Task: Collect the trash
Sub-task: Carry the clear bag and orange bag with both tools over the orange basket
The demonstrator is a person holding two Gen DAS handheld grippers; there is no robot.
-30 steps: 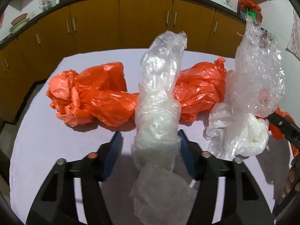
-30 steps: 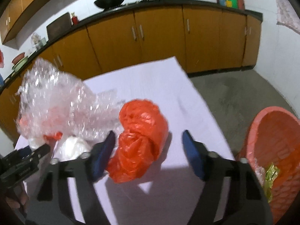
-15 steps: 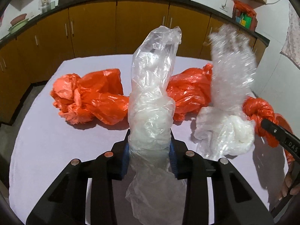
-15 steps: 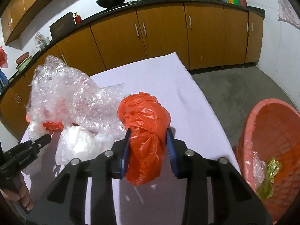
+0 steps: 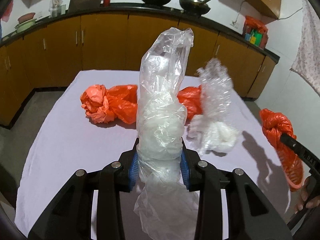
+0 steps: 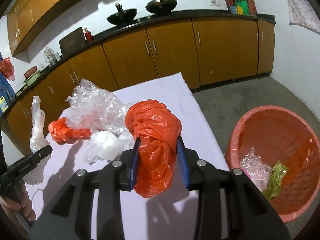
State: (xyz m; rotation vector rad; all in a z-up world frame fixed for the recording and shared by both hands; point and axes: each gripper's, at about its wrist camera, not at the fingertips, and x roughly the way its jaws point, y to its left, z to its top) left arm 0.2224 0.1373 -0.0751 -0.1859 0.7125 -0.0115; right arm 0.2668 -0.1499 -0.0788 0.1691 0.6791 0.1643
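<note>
The lilac table [image 5: 60, 140] holds orange bags [image 5: 110, 106] and bubble wrap [image 5: 217, 92]; a pink bin [image 6: 280, 132] sits beside it. Left gripper [image 5: 160, 160] clamps a clear bag [image 5: 162, 104], right gripper [image 6: 158, 154] pinches an orange bag [image 6: 154, 132], both lifted.

left tool [image 5: 159, 167] clamped clear bag [image 5: 163, 108], right tool [image 6: 159, 160] lifted orange bag [image 6: 155, 140]
</note>
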